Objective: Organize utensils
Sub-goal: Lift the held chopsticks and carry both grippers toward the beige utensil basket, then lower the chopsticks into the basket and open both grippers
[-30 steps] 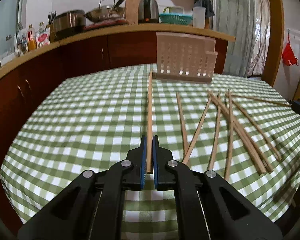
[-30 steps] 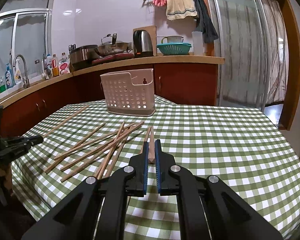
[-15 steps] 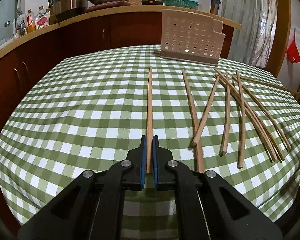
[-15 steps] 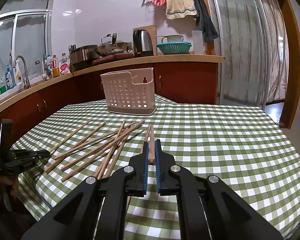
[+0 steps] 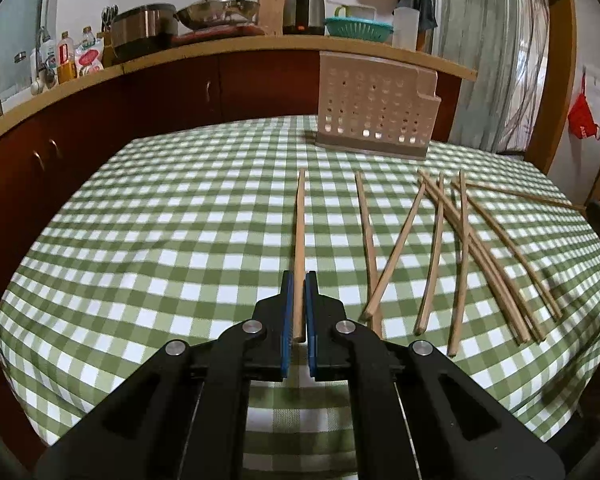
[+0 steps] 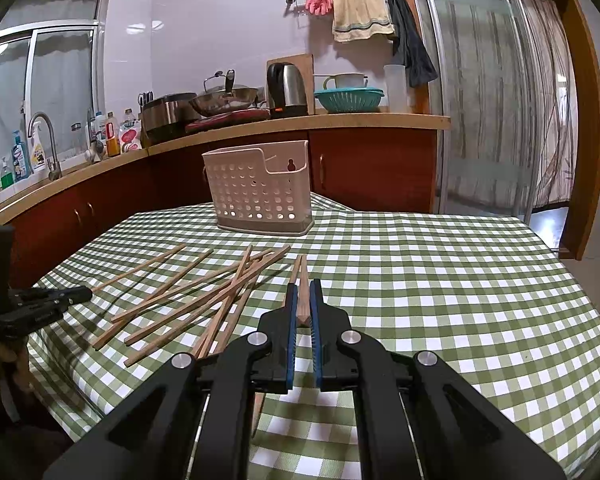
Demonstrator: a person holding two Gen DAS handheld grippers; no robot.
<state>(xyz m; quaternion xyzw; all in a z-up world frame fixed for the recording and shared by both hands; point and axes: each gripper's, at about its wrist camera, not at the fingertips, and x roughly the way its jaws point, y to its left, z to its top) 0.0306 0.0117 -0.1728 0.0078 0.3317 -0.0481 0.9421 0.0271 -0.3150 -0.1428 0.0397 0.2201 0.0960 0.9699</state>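
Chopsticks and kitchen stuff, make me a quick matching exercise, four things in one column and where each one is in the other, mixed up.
Things:
1. perforated basket
2. kettle
3. loose chopsticks
4. towel

Places:
A. hanging on the wall rail
B. scattered on the checked tablecloth
C. standing at the table's far edge
D. on the counter

Pairs: 1-C, 2-D, 3-B, 4-A

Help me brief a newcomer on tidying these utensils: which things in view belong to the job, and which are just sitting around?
Part of the job:
- chopstick clamped in the left gripper
- chopstick clamped in the right gripper
- loose chopsticks on the tablecloth
- perforated holder

Just lying about:
- kettle
- wok
- teal colander
- hanging towel
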